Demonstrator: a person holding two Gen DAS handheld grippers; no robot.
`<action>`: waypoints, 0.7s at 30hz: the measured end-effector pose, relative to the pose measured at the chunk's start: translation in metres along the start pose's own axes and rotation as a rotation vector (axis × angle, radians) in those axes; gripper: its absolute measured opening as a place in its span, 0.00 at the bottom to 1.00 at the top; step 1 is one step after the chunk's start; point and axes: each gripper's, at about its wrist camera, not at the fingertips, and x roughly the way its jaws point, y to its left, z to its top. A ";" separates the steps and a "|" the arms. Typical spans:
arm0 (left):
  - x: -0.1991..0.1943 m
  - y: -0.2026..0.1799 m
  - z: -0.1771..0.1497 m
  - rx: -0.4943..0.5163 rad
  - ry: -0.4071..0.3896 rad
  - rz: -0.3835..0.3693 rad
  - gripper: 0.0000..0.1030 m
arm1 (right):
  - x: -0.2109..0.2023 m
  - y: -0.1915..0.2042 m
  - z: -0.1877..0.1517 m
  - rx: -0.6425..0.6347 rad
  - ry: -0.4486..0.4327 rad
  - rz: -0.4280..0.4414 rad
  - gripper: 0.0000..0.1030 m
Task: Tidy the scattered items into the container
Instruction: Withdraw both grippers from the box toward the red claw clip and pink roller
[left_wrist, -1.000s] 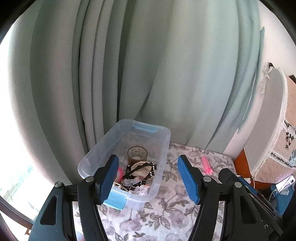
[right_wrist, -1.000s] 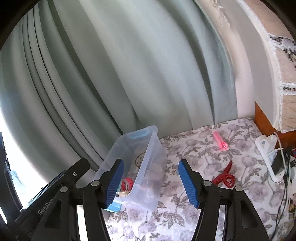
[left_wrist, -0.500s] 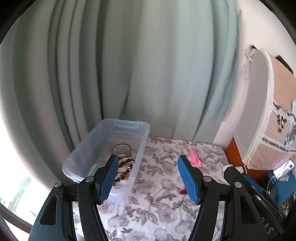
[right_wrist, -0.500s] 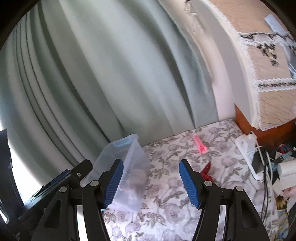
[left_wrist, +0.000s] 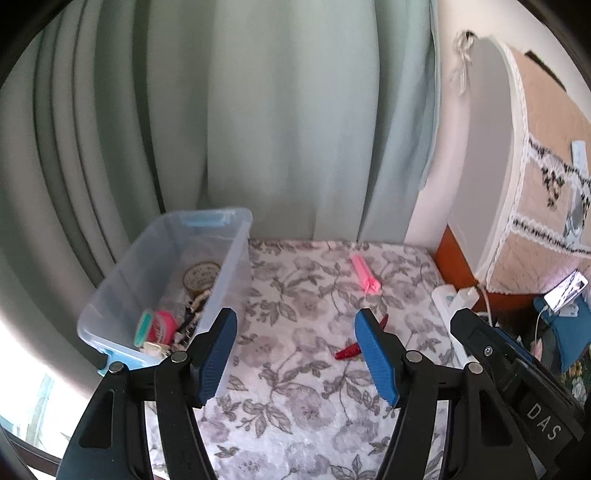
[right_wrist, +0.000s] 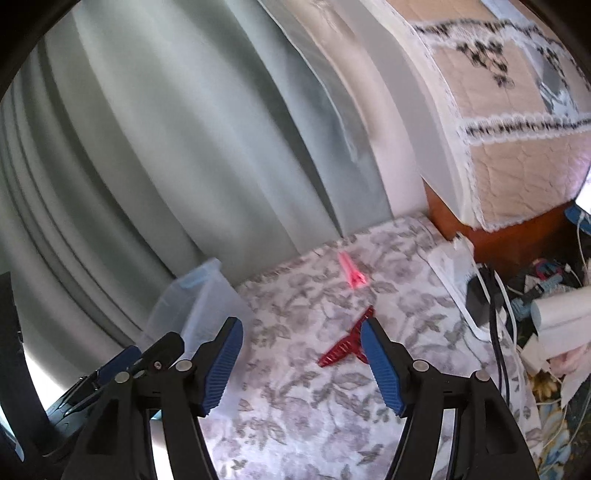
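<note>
Floral cloth (left_wrist: 295, 369) bears two clips: one red (right_wrist: 345, 347), one pink (right_wrist: 352, 275).

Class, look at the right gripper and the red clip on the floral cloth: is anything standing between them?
Nothing visible does. The right gripper hangs open above bare floral cloth, and the red clip lies just ahead, partly hidden behind its right fingertip.

Left gripper (left_wrist: 295, 356) over the floral cloth (left_wrist: 295, 369), jaws wide apart, empty.
A clear bin (left_wrist: 122, 291) at left holds a tape roll (left_wrist: 201, 277) and small items; a pink clip (left_wrist: 364, 275) and a red clip (left_wrist: 349, 350) lie on the cloth, well apart from the bin.
</note>
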 end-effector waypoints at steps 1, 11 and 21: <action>0.007 -0.002 -0.003 0.005 0.018 -0.001 0.66 | 0.006 -0.005 -0.002 0.008 0.015 -0.012 0.69; 0.077 -0.014 -0.030 0.046 0.167 -0.016 0.66 | 0.073 -0.044 -0.024 0.062 0.174 -0.097 0.69; 0.148 -0.023 -0.053 0.094 0.257 -0.091 0.66 | 0.119 -0.074 -0.037 0.117 0.234 -0.157 0.69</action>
